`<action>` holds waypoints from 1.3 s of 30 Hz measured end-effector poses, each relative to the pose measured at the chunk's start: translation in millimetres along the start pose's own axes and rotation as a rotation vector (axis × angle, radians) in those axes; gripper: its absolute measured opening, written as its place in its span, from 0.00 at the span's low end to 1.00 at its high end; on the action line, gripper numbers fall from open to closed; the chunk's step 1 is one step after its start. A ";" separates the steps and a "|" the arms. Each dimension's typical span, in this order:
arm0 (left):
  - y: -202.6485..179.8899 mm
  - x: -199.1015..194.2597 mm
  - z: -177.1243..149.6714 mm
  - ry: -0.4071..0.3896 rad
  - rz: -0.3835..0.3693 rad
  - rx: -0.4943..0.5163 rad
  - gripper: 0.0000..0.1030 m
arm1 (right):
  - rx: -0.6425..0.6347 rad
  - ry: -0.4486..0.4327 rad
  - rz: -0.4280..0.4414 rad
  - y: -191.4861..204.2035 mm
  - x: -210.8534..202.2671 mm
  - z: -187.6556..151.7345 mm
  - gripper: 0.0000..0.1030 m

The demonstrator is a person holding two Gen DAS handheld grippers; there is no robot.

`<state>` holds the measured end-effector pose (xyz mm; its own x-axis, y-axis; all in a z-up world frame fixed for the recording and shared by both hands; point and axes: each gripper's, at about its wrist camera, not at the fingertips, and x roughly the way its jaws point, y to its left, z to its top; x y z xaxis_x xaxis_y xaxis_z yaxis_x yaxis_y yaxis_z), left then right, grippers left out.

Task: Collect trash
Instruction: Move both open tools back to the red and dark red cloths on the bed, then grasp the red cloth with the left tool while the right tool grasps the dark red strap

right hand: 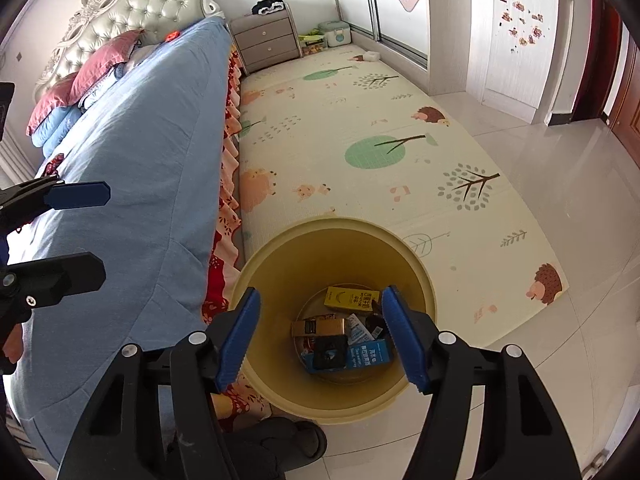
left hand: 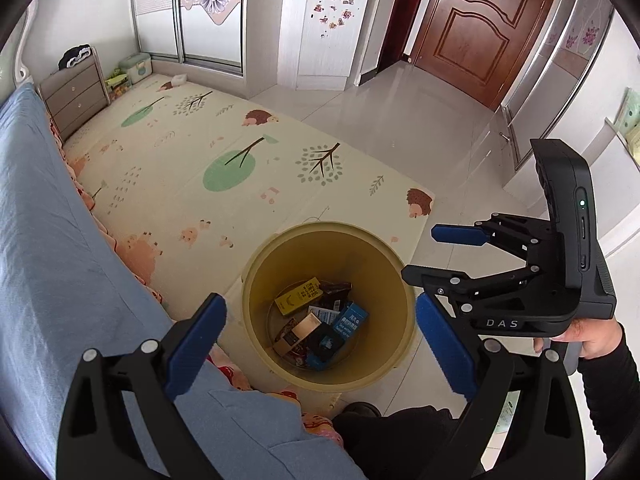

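Observation:
A round yellow trash bin (left hand: 384, 264) stands on the floor at the foot of the bed; it also shows in the right wrist view (right hand: 416, 268). Several small boxes and wrappers lie in its bottom: a yellow box (left hand: 298, 296), a blue box (left hand: 352, 320), a gold box (right hand: 318, 327). My left gripper (left hand: 320, 336) is open and empty, high above the bin. My right gripper (right hand: 322, 340) is open and empty, also above the bin. The right gripper shows in the left wrist view (left hand: 424, 254), to the right of the bin.
A bed with a blue cover (right hand: 132, 152) runs along the left. A patterned play mat (left hand: 208, 152) covers the floor beyond the bin. A grey drawer unit (right hand: 266, 42) stands at the far end. A brown door (left hand: 480, 24) and glossy tiles (left hand: 420, 120) lie to the right.

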<state>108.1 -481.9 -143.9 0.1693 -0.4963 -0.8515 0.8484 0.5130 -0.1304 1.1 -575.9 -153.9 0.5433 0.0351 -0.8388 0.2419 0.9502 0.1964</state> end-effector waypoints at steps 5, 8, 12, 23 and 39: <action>13.9 -35.9 -9.4 -0.056 0.026 -0.030 0.92 | -0.047 -0.061 0.020 31.5 -25.5 11.4 0.61; 29.3 -62.0 -21.1 -0.095 0.054 -0.066 0.93 | -0.076 -0.096 0.056 57.0 -37.3 18.1 0.61; 54.9 -96.4 -42.3 -0.133 0.109 -0.112 0.93 | -0.135 -0.128 0.112 102.3 -46.7 27.7 0.61; 155.0 -191.4 -114.3 -0.222 0.270 -0.306 0.93 | -0.283 -0.156 0.268 229.2 -42.0 50.4 0.60; 288.3 -217.0 -170.3 -0.289 0.356 -0.590 0.92 | -0.393 -0.098 0.372 342.0 18.0 79.7 0.60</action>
<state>230.6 -107.0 -83.1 0.5779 -0.3528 -0.7359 0.3218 0.9272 -0.1918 157.7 -275.1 -61.3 0.6119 0.3797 -0.6938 -0.2893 0.9239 0.2505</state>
